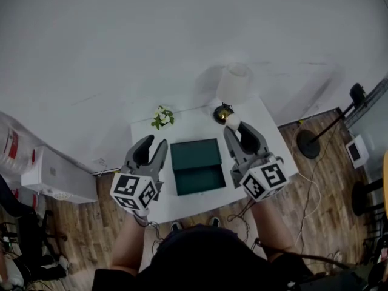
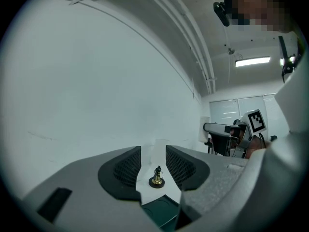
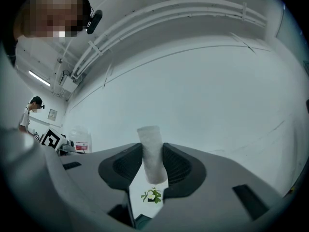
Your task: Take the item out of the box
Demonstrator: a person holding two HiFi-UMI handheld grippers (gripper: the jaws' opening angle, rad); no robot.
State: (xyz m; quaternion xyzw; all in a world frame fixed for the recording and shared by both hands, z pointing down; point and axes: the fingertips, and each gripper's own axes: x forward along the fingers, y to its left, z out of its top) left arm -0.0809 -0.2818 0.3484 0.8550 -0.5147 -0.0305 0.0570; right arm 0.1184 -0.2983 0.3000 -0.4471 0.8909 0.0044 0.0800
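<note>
On the desk (image 1: 182, 128): open green box (image 1: 197, 165)
Left claw (image 1: 153, 143): 9 o'clock of box, wide, empty
Right claw (image 1: 236, 128): 3 o'clock, holding white roll (image 3: 150, 149)

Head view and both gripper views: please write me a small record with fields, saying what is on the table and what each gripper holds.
table: white table, wood floor around it
box: dark green box, open, mid-table, between the grippers
left gripper: fingers apart, nothing between them
right gripper: fingers closed on a white cylinder
plant: small flowering plant, far left of the table
ornament: small brass ornament, far edge, close to the right gripper's tip
</note>
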